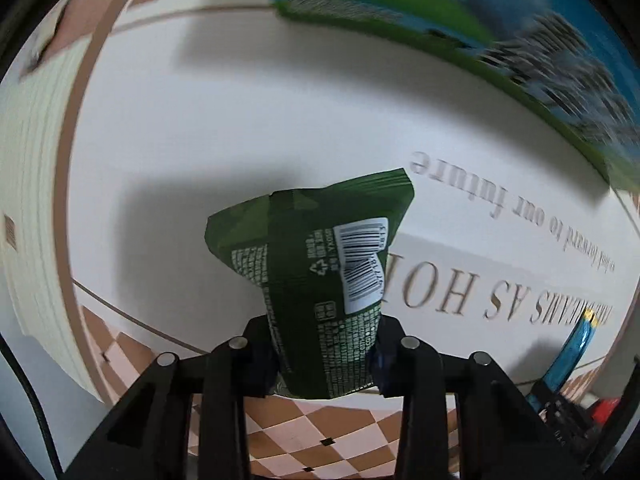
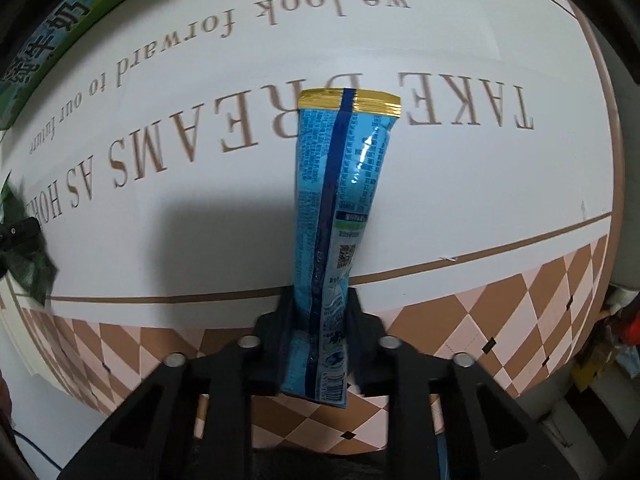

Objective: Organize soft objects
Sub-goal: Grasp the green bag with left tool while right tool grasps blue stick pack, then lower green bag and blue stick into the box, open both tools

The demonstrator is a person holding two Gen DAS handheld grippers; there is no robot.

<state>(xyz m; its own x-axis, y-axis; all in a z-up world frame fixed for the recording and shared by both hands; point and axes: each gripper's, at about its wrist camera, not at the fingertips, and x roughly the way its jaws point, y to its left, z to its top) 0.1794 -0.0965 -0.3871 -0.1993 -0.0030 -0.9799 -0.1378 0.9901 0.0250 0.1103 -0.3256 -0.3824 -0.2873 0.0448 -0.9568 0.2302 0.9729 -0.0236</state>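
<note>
My left gripper (image 1: 322,354) is shut on a dark green snack packet (image 1: 320,280) with a white barcode label, held upright above the white table mat (image 1: 240,120). My right gripper (image 2: 322,316) is shut on a long blue sachet (image 2: 340,208) with a gold top seal, held upright above the same mat (image 2: 460,180). The blue sachet also shows at the right edge of the left wrist view (image 1: 572,356). The green packet shows blurred at the left edge of the right wrist view (image 2: 28,264).
A green and blue carton (image 1: 460,20) stands at the far side of the mat; it also shows at the top left of the right wrist view (image 2: 60,28). The mat carries brown lettering and a checkered pink and brown border (image 2: 480,328). Clutter lies off the table's right edge (image 2: 624,340).
</note>
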